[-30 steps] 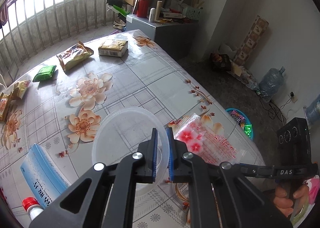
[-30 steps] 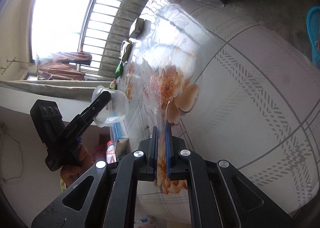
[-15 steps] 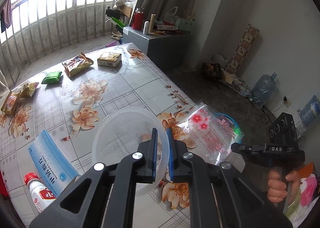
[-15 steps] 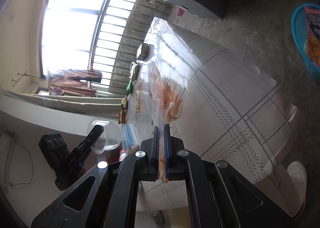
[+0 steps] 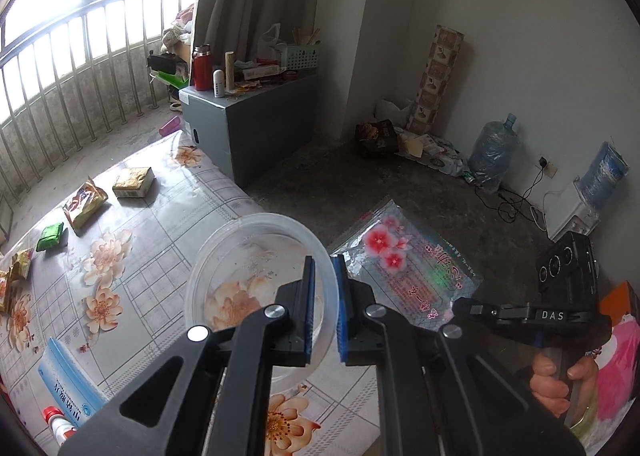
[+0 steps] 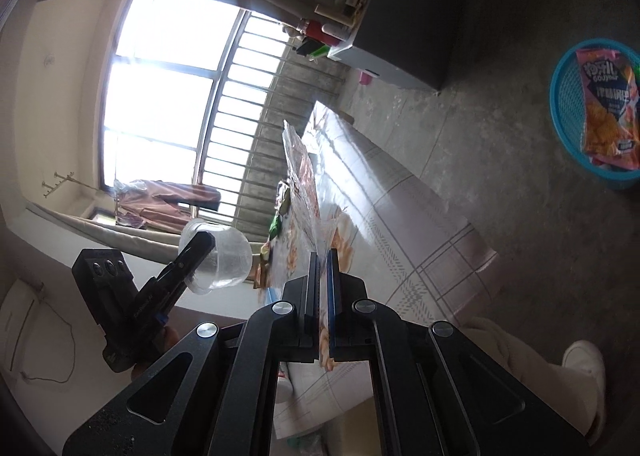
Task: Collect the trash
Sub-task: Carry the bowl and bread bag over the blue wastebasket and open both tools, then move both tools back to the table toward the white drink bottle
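Observation:
My left gripper (image 5: 323,284) is shut on the rim of a clear plastic bowl (image 5: 244,256) and holds it in the air above the table's near corner; the bowl also shows in the right wrist view (image 6: 224,260). My right gripper (image 6: 321,276) is shut on a clear plastic bag with pink flowers (image 5: 404,268), held edge-on (image 6: 304,192) beyond the table's edge over the floor. A blue trash basket (image 6: 568,112) with a snack bag inside stands on the floor.
On the flowered table (image 5: 160,224) lie several snack packets (image 5: 84,208), a green packet (image 5: 51,236), a blue box (image 5: 66,384) and a white bottle (image 5: 60,424). A grey cabinet (image 5: 248,128) stands beyond. Water jugs (image 5: 492,148) and cables lie by the wall.
Both grippers have risen and swung right, away from the table. The bag has been lifted off the table and now hangs over the floor. The basket has come into the right wrist view.

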Available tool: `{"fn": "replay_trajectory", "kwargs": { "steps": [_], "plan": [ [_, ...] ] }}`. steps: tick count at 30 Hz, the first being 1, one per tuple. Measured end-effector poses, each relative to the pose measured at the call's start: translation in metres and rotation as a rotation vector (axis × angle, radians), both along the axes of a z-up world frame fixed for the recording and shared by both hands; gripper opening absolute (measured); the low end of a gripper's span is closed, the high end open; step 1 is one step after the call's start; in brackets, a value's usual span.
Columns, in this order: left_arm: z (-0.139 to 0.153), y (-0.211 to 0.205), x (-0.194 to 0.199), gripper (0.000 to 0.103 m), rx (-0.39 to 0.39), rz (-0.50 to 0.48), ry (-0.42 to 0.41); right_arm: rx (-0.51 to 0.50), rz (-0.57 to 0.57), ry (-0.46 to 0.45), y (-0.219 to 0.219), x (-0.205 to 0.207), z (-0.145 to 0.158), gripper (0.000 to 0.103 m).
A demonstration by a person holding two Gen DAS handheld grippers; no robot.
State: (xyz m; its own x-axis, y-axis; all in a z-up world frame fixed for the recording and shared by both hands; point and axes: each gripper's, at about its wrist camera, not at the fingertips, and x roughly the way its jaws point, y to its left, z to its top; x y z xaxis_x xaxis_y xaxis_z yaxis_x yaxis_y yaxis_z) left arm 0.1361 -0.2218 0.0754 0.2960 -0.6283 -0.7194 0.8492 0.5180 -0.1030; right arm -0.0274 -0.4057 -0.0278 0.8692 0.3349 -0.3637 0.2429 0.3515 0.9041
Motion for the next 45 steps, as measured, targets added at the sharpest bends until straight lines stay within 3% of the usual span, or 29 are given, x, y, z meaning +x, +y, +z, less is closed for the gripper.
{"fn": "replay_trajectory", "kwargs": {
  "steps": [6, 13, 22, 30, 32, 33, 34, 35, 38, 39, 41, 45],
  "plan": [
    [-0.003, -0.067, -0.027, 0.008, 0.013, -0.102, -0.009, -0.002, -0.106, -0.004, -0.033, -0.033, -0.007, 0.001],
    [-0.034, -0.153, -0.047, 0.009, 0.051, -0.201, 0.071, -0.02, -0.251, 0.053, -0.071, -0.066, -0.027, 0.001],
    [-0.123, -0.264, -0.069, 0.009, 0.172, -0.292, 0.224, -0.072, -0.421, 0.286, -0.119, -0.1, -0.087, 0.001],
    [-0.198, -0.332, -0.064, 0.01, 0.264, -0.284, 0.307, -0.021, -0.454, 0.423, -0.157, -0.092, -0.15, 0.001],
    [-0.213, -0.346, -0.059, 0.034, 0.287, -0.275, 0.319, -0.012, -0.433, 0.438, -0.169, -0.078, -0.167, 0.009],
    [-0.221, -0.35, -0.055, 0.067, 0.303, -0.256, 0.316, -0.002, -0.416, 0.461, -0.175, -0.069, -0.18, 0.011],
    [-0.227, -0.354, -0.051, 0.082, 0.311, -0.226, 0.305, 0.006, -0.401, 0.492, -0.181, -0.061, -0.193, 0.021],
    [-0.231, -0.355, -0.048, 0.083, 0.306, -0.194, 0.288, 0.01, -0.386, 0.535, -0.185, -0.055, -0.205, 0.034],
    [-0.243, -0.352, -0.039, 0.085, 0.333, -0.135, 0.288, 0.026, -0.391, 0.652, -0.188, -0.052, -0.232, 0.036],
    [-0.244, -0.349, -0.036, 0.085, 0.33, -0.127, 0.294, 0.039, -0.391, 0.648, -0.185, -0.055, -0.236, 0.036],
    [-0.241, -0.341, -0.034, 0.087, 0.326, -0.123, 0.275, 0.039, -0.4, 0.633, -0.177, -0.064, -0.234, 0.046],
    [-0.222, -0.327, -0.034, 0.087, 0.297, -0.109, 0.214, 0.016, -0.408, 0.615, -0.162, -0.083, -0.221, 0.048]
  ]
}}
